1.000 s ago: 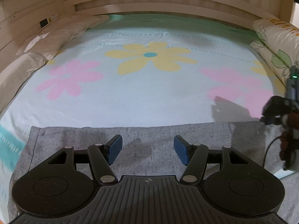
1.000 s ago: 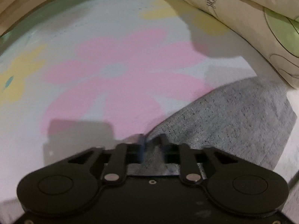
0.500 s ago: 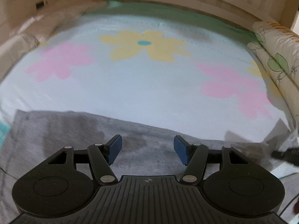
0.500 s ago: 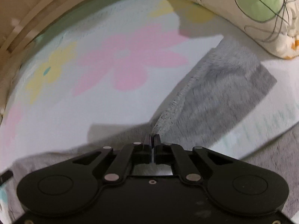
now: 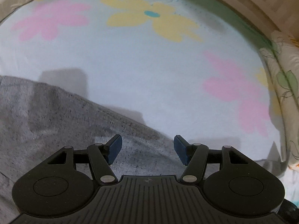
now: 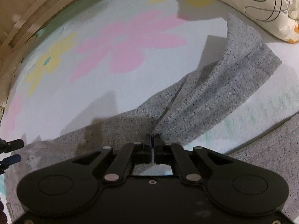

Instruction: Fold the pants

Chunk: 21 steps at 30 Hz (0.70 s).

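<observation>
Risks first, from the left side of the scene. The grey pants (image 5: 61, 130) fill the lower left of the left wrist view, lying on the flowered bed sheet (image 5: 142, 71). The left tool (image 5: 147, 150) hangs over them with its blue pads (image 5: 114, 149) spread and nothing between them. If it closes short of the cloth, or takes only the top layer, I judge the fold would drag crooked.

In the right wrist view the pants run from lower left up to the upper right, near the patterned pillow (image 6: 257, 1). There the lifted flap is held only at its very edge. A quick pull could slip that thin hem free, or bunch the fabric underneath.

The right tool (image 6: 152, 140) has its jaws pressed together, pinching the edge of the pants' lifted flap at lower centre.
</observation>
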Each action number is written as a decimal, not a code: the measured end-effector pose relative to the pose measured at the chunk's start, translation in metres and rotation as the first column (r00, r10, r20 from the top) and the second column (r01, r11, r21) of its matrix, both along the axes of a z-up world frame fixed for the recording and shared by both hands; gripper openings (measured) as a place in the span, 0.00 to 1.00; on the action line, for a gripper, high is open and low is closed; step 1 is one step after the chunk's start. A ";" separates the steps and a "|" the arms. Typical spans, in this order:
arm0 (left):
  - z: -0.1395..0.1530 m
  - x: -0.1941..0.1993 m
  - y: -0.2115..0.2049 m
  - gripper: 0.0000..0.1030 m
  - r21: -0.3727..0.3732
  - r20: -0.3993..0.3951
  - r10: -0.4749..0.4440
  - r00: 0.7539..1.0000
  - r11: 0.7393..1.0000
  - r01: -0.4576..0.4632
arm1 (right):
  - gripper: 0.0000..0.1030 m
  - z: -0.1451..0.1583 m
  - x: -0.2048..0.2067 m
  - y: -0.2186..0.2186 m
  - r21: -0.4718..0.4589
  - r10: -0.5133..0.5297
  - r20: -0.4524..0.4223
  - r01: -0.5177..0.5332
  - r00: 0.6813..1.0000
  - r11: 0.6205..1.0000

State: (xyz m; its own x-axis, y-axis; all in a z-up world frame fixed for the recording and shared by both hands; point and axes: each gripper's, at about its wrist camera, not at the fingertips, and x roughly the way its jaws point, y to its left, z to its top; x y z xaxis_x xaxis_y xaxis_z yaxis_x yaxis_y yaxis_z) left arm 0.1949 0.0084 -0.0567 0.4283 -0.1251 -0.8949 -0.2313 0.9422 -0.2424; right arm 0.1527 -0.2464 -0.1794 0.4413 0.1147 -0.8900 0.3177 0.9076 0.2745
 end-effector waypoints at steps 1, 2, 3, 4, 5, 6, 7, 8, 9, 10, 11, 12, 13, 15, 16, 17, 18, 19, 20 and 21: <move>-0.003 0.001 0.000 0.58 -0.009 -0.009 0.005 1.000 1.000 -0.005 | 0.03 -0.001 0.000 -0.001 0.003 0.002 -0.003 -0.002 1.000 1.000; -0.007 0.002 -0.001 0.58 -0.017 -0.018 0.010 1.000 1.000 -0.011 | 0.03 -0.006 0.008 -0.006 0.003 -0.001 -0.004 0.001 1.000 1.000; -0.010 0.004 -0.003 0.58 -0.020 -0.027 0.014 1.000 1.000 -0.015 | 0.03 -0.007 0.009 -0.006 0.005 -0.002 -0.004 0.002 1.000 1.000; -0.013 0.006 -0.004 0.58 -0.019 -0.033 0.016 0.999 1.000 -0.016 | 0.03 -0.008 0.009 -0.007 0.008 -0.002 -0.003 0.002 1.000 1.000; -0.016 0.008 -0.006 0.58 -0.016 -0.038 0.016 0.999 1.000 -0.017 | 0.03 -0.008 0.009 -0.007 0.011 -0.003 -0.001 0.003 1.000 1.000; -0.019 0.011 -0.008 0.58 -0.014 -0.042 0.017 0.999 1.000 -0.017 | 0.03 -0.007 0.009 -0.006 0.013 -0.005 0.000 0.005 1.000 1.000; -0.022 0.013 -0.010 0.58 -0.013 -0.046 0.018 0.999 1.000 -0.019 | 0.03 -0.007 0.008 -0.008 0.015 -0.004 -0.001 0.004 1.000 1.000; -0.025 0.017 -0.013 0.58 -0.015 -0.048 0.018 0.999 1.000 -0.018 | 0.03 -0.011 0.003 -0.012 0.016 -0.002 -0.001 0.002 1.000 1.000; -0.028 0.020 -0.014 0.58 -0.016 -0.050 0.018 0.999 1.000 -0.019 | 0.03 -0.011 0.003 -0.012 0.017 -0.003 -0.002 0.003 1.000 1.000; -0.031 0.024 -0.015 0.58 -0.014 -0.048 0.022 0.999 1.000 -0.023 | 0.03 -0.012 0.004 -0.012 0.018 -0.004 -0.002 0.004 1.000 1.000; -0.034 0.026 -0.015 0.50 -0.012 -0.033 0.027 0.999 1.000 -0.028 | 0.03 -0.012 0.002 -0.014 0.019 -0.004 -0.003 0.004 1.000 1.000; -0.036 0.027 -0.014 0.40 -0.012 -0.009 0.032 0.999 0.999 -0.032 | 0.03 -0.013 0.002 -0.015 0.022 -0.004 -0.003 0.004 1.000 1.000; -0.035 0.027 -0.011 0.14 -0.014 0.005 0.034 0.999 0.999 -0.034 | 0.03 -0.011 0.003 -0.015 0.027 -0.006 0.000 0.006 1.000 1.000; -0.034 0.023 -0.008 0.09 -0.023 0.026 0.036 0.999 0.999 -0.036 | 0.03 -0.007 0.002 -0.018 0.043 0.000 0.007 0.000 1.000 0.999; -0.030 0.018 -0.006 0.05 -0.029 0.053 0.043 0.998 0.999 -0.041 | 0.03 -0.007 0.003 -0.019 0.047 -0.001 0.009 0.000 1.000 0.999; -0.023 0.012 -0.006 0.05 -0.023 0.078 0.044 0.996 0.999 -0.043 | 0.03 -0.005 0.002 -0.020 0.050 0.000 0.012 -0.001 1.000 0.999; -0.014 0.003 -0.008 0.05 -0.011 0.105 0.039 0.994 0.999 -0.038 | 0.03 -0.004 0.002 -0.020 0.055 0.001 0.017 -0.002 1.000 0.998; -0.003 -0.007 -0.010 0.05 0.007 0.136 0.029 0.990 1.000 -0.030 | 0.03 0.000 0.002 -0.020 0.057 0.004 0.025 -0.005 1.000 0.998; 0.009 -0.020 -0.013 0.05 0.028 0.174 0.015 0.985 0.999 -0.020 | 0.03 0.004 0.001 -0.021 0.058 0.010 0.038 -0.012 0.999 0.998; 0.020 -0.036 -0.014 0.05 0.045 0.217 0.002 0.976 0.999 -0.012 | 0.03 0.010 -0.001 -0.023 0.059 0.017 0.058 -0.021 0.998 0.998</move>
